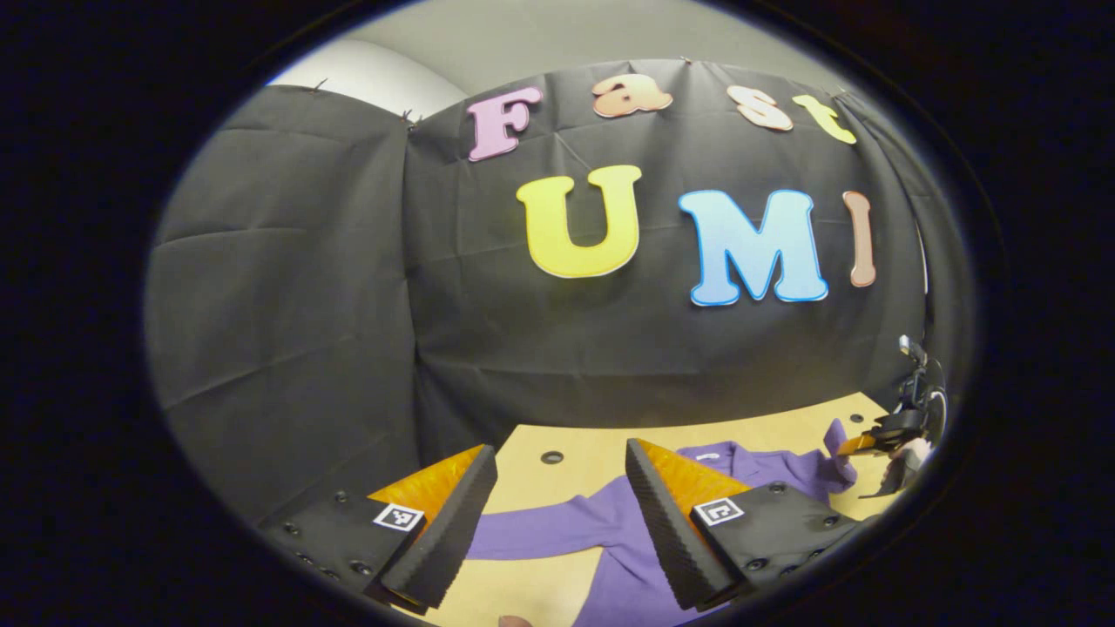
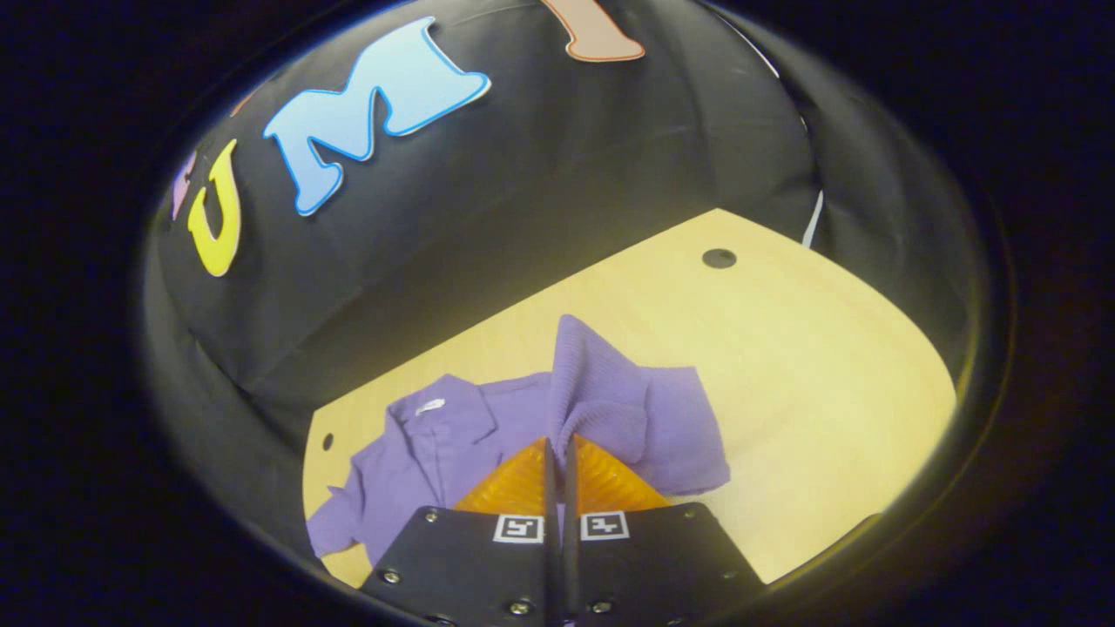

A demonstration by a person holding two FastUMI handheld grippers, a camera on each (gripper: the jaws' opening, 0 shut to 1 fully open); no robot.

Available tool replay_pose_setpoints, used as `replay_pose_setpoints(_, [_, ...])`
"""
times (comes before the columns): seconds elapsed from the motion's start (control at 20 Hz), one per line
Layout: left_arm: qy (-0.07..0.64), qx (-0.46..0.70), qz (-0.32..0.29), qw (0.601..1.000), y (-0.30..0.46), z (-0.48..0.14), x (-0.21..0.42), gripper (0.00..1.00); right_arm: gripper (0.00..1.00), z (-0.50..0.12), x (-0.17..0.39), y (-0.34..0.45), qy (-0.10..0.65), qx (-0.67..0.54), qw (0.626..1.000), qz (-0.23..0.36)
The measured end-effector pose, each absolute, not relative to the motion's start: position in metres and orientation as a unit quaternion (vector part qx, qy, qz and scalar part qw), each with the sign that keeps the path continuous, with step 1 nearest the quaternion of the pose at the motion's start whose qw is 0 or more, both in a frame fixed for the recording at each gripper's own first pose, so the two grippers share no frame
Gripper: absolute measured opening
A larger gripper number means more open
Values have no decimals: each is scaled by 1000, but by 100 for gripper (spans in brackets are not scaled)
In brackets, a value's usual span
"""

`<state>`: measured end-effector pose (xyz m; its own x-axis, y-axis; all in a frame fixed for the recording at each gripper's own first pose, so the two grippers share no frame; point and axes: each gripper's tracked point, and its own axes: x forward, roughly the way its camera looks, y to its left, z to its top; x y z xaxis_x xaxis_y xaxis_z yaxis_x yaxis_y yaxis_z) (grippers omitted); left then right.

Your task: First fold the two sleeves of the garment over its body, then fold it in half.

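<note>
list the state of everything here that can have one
purple long-sleeved garment: spread on the table, not yet folded in half
ribbed purple sleeve cuff: lifted, pinched by the right tool
other purple sleeve: flat, stretched out sideways
right tool: shut on the cuff
left tool: open, holding nothing, above the garment
light wooden table: bare beside the garment

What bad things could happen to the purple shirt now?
1. The right gripper pinches just a small bit of the lifted sleeve, so it might slip out before it lands on the shirt's body.
2. The left gripper is open above the other sleeve and holds nothing down, so pulling could drag the whole purple shirt across the table.
</note>
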<state>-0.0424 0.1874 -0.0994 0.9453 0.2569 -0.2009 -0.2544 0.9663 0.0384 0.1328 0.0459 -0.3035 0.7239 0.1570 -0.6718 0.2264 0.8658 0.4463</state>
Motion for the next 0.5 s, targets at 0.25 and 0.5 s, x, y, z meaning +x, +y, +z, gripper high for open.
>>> replay_pose_setpoints(0.25, [110,11,125,986,221,-110,-44,98,1,-296,126,100,363,263,894,4])
replay_pose_setpoints(0.5, [113,10,118,987,239,-118,-40,98,1,-291,113,156,364,277,888,45])
